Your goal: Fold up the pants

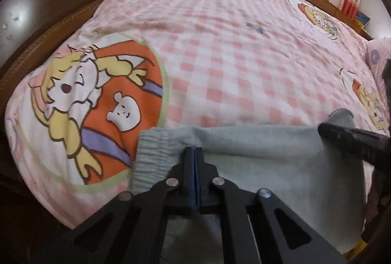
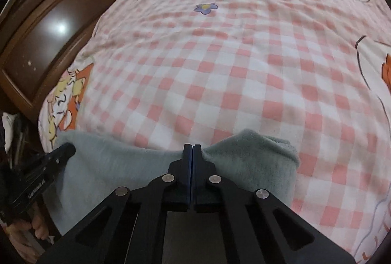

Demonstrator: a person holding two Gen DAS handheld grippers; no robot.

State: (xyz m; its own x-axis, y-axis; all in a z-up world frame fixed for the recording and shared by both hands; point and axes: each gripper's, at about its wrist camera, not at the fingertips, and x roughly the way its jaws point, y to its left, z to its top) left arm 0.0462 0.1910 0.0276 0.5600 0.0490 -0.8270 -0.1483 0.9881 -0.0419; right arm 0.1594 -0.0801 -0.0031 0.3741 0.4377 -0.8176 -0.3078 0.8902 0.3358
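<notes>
While my left gripper [image 1: 194,150] and right gripper [image 2: 192,148] each had their jaws pinched tight on the far edge of the pants [image 1: 256,156], the garment lay on the bed [image 1: 232,56], seemingly partly folded, more left.

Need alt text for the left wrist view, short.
The left hand-held gripper is shut on the edge of pale green pants beside their elastic waistband, on a pink checked cartoon bedspread. The right hand-held gripper pinches them too.

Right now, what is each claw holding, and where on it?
Both grip the pants: left claw beside the waistband, right claw on the far edge.
</notes>
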